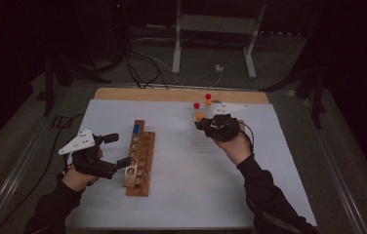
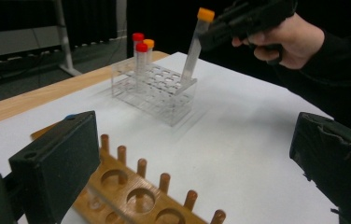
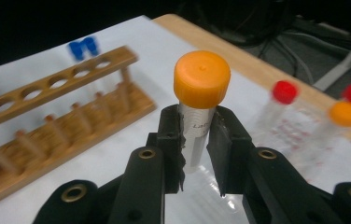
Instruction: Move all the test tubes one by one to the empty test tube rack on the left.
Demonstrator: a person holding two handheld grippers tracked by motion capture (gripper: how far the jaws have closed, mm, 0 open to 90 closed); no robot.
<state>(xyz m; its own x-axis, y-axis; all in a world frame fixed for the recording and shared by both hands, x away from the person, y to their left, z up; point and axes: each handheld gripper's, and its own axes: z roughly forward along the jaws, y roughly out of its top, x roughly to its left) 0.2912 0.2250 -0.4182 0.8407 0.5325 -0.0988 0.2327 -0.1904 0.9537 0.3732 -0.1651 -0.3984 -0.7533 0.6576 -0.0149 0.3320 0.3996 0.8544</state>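
A clear tube with an orange cap (image 3: 201, 79) is pinched just below the cap by my right gripper (image 3: 197, 140), which is shut on it. In the left gripper view that tube (image 2: 193, 51) leans, its lower end at a corner of the clear plastic rack (image 2: 157, 93). The right gripper (image 1: 205, 125) hovers over this rack at the table's far right. My left gripper (image 1: 118, 150) is open beside the wooden rack (image 1: 139, 157), its jaws (image 2: 197, 172) spread wide over the near holes with nothing between them.
Two red-capped tubes (image 2: 139, 44) and another orange-capped one (image 2: 149, 43) stand in the clear rack. A blue-capped tube (image 1: 136, 128) stands at the wooden rack's far end. White paper (image 1: 181, 195) covers the table; a wooden strip (image 1: 172, 94) runs along the far edge.
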